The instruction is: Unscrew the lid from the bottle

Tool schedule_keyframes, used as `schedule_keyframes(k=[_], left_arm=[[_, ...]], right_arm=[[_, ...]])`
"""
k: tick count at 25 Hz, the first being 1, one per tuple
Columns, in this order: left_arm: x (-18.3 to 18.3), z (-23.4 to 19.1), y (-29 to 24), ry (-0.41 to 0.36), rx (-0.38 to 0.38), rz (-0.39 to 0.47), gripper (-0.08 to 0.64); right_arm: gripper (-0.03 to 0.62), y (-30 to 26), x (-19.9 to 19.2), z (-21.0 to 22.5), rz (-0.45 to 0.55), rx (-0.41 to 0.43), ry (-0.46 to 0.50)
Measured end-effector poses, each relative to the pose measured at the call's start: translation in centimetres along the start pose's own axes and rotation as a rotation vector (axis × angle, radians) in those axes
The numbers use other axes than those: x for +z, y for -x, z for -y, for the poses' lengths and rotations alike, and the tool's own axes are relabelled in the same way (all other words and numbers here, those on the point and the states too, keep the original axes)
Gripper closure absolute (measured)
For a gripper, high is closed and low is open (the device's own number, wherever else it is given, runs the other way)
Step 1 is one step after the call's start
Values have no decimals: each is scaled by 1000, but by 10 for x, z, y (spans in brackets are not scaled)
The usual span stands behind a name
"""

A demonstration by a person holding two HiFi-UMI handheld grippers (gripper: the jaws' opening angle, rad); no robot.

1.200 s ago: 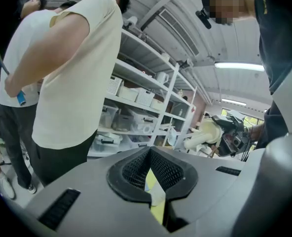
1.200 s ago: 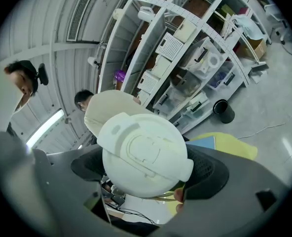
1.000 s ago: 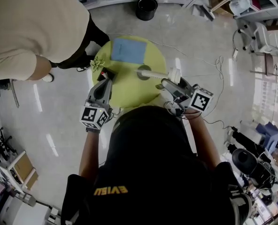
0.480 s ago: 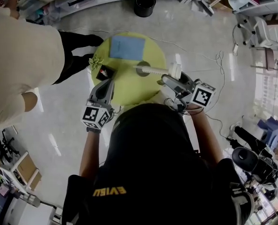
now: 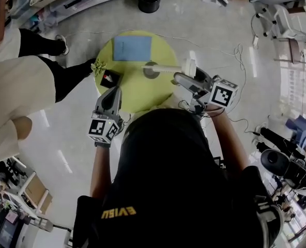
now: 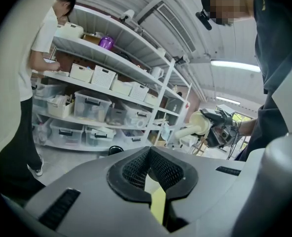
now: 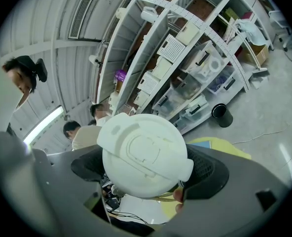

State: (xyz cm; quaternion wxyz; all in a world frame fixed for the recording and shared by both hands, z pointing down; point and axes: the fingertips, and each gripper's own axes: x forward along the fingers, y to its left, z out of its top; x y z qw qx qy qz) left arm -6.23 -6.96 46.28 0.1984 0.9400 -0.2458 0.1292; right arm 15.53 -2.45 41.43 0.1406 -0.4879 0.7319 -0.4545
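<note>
Bottle [image 5: 166, 68]: white plastic, lying level above the yellow table [image 5: 137, 94], hanging by its lid [image 7: 143, 154] alone.

Right gripper [image 5: 188, 76]: your jaws stand wide, pads clamped on either side of the round lid, its flat top facing the camera.

Left gripper [image 6: 151, 172]: jaws fully together with nothing between them, low at the table's near edge, well apart from the bottle.

Handling, judged:
- Looks light; one grip carries it level. Cannot tell whether it holds anything.
- The lid is stiff and smooth-rimmed, so it may slip round in the pads as you twist.
- The body is slimmer than the lid. Take it with your left gripper just beside the lid, squeezing moderately; thin plastic may dent.
</note>
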Motion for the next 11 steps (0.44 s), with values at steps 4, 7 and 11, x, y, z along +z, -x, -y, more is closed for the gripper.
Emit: schedule_keyframes(k=[4,7,11], left_arm=[[-4,-2,4,-5,0,-3,541],[-7,-8,9,-5,30,6,541],[10,-39,16,-53,97,27,541]], right_arm=[[127,-6,-5,-1,-33,-15,36],[127,-13,-7,0,-62,-14,74],[127,-46,7,-7,-94,45,142]])
